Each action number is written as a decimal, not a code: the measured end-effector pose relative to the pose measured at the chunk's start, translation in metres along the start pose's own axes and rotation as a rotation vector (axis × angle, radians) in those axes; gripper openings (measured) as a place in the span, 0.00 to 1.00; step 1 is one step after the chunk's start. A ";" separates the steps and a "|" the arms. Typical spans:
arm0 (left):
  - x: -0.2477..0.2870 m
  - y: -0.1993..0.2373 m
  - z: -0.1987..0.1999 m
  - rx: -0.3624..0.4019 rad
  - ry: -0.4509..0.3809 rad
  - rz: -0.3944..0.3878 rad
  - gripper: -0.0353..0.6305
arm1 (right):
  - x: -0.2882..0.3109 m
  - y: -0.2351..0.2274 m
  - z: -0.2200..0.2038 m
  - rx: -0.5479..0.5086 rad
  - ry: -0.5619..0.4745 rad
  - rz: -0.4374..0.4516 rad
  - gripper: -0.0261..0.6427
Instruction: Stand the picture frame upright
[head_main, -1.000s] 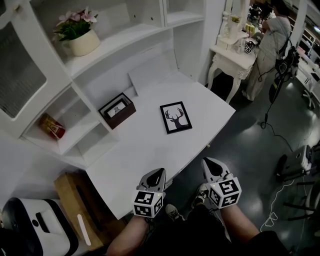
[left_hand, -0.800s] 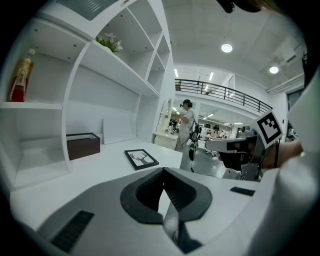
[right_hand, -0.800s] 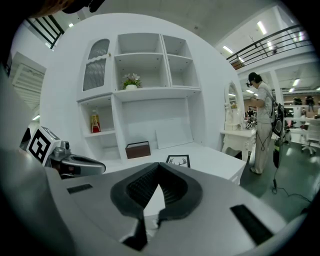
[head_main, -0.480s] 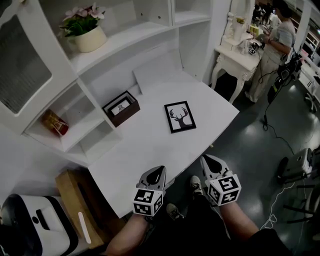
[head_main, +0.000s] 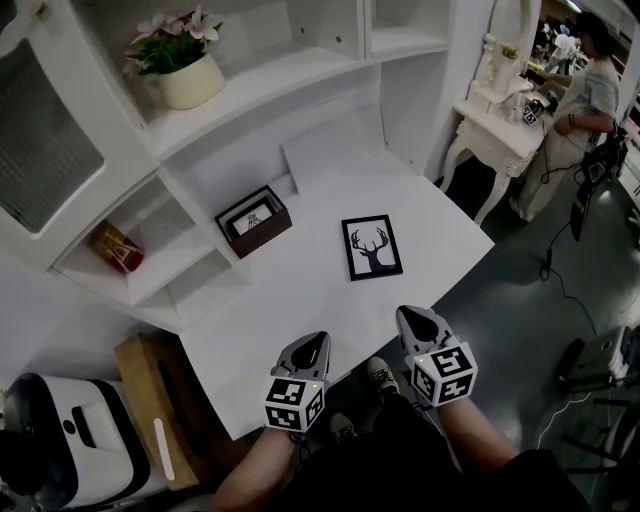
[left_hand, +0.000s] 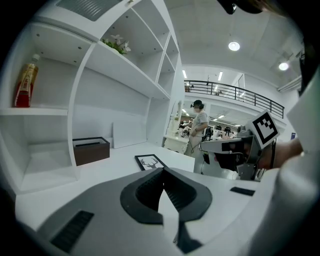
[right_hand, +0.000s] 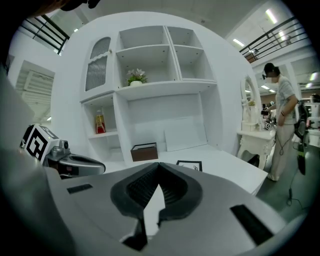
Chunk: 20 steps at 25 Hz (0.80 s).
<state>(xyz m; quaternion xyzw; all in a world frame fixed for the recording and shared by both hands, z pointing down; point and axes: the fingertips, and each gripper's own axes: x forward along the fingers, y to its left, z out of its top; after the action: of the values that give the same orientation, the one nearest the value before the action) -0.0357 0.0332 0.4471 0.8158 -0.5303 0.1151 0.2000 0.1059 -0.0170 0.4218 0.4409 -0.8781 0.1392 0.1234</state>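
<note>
Bottom centre of the head view: left hand-held gripper (head_main: 320, 342), jaws closed, nothing between them, tip over the near edge of the counter (head_main: 290, 310). Right hand-held gripper (head_main: 404, 313) just to its right, also closed and empty, sitting past the counter edge with dark floor behind it. Each gripper's own view confirms it: pads meet, nothing clamped.

Picture frame (head_main: 373, 247) lies flat on the counter, deer print face up, black border, just right of centre frame. It is well apart from both grippers, nothing touching it. It also shows beyond the closed jaws in the left gripper view (left_hand: 150, 162) and the right gripper view (right_hand: 189, 165).

Left of the frame, a bit further back: brown box (head_main: 254, 220), open top, close to the shelf unit (head_main: 150, 190), apart from the frame.

At the back of the counter, a white panel (head_main: 330, 155) leans on the wall.

Left side, lower shelf: red bottle (head_main: 117, 247). Upper left, higher shelf: flower pot (head_main: 190, 80) with pink flowers.

Upper right corner: person (head_main: 590, 90) standing at a white side table (head_main: 500, 125).
</note>
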 end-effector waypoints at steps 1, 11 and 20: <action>0.006 0.001 0.002 -0.002 0.002 0.004 0.06 | 0.005 -0.005 0.002 -0.001 0.003 0.007 0.04; 0.060 0.012 0.009 -0.048 0.026 0.043 0.06 | 0.053 -0.050 -0.002 0.018 0.066 0.047 0.04; 0.102 0.022 0.008 -0.079 0.054 0.076 0.06 | 0.088 -0.085 -0.011 0.024 0.114 0.074 0.04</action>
<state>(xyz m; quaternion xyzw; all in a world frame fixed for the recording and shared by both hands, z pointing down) -0.0139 -0.0622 0.4855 0.7831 -0.5594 0.1238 0.2417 0.1245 -0.1270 0.4738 0.4011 -0.8835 0.1792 0.1627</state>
